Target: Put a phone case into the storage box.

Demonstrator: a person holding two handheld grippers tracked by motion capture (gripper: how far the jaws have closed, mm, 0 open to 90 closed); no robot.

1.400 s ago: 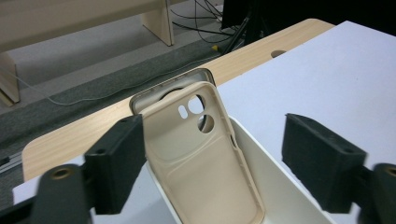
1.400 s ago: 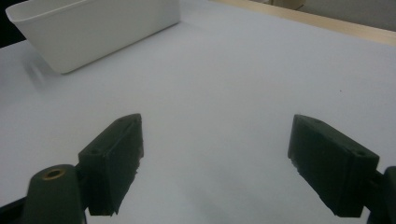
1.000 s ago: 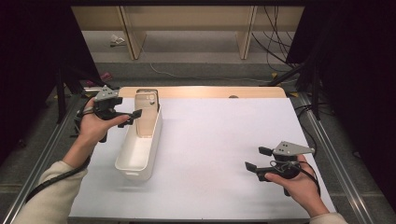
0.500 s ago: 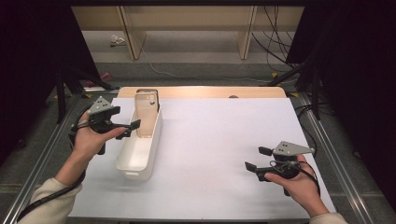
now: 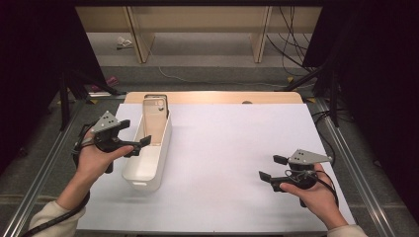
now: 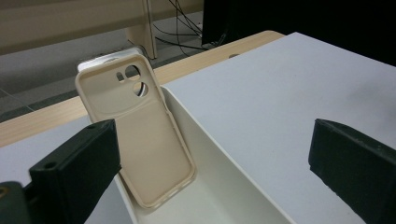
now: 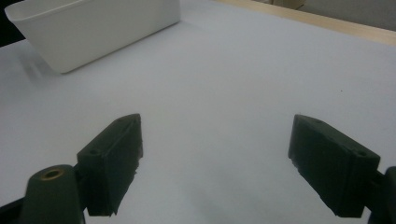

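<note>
Beige soft-plastic phone case (image 6: 140, 130), camera cut-outs at its top, stands tilted inside the long white plastic bin (image 5: 148, 153), lower edge on the bin floor, back leaning against the far end wall. In the high view the case (image 5: 155, 118) sits at the 12 o'clock end of the bin, its top rising above the rim. A pale, shiny edge shows just behind the case top in the left gripper view; cannot tell what it is.

Bin lies lengthwise on the white sheet covering the worktop (image 5: 237, 148), in the left half, roughly 10 o'clock from the sheet centre. Bare wooden edge of the worktop shows along 12 o'clock.

Left tongs (image 5: 133, 139): black, held in the left hand (image 5: 94, 160), at the bin's 9 o'clock side, jaw tips at the bin's near-side rim, pointing toward 3 o'clock. In the left gripper view the left tongs (image 6: 210, 158) stand wide apart with nothing between them; the case and bin interior are seen through the gap. Not touching the case.

Right tongs (image 5: 269, 170): black, held in the right hand (image 5: 316, 197), at about 4 o'clock on the sheet, well apart from the bin, pointing toward 9 o'clock. In the right gripper view the right tongs (image 7: 215, 163) are wide apart, empty, over bare white sheet; the bin's outer wall (image 7: 93, 32) is visible at 11 o'clock.

Grey floor, cables and wooden legs beyond the worktop at 12 o'clock.
</note>
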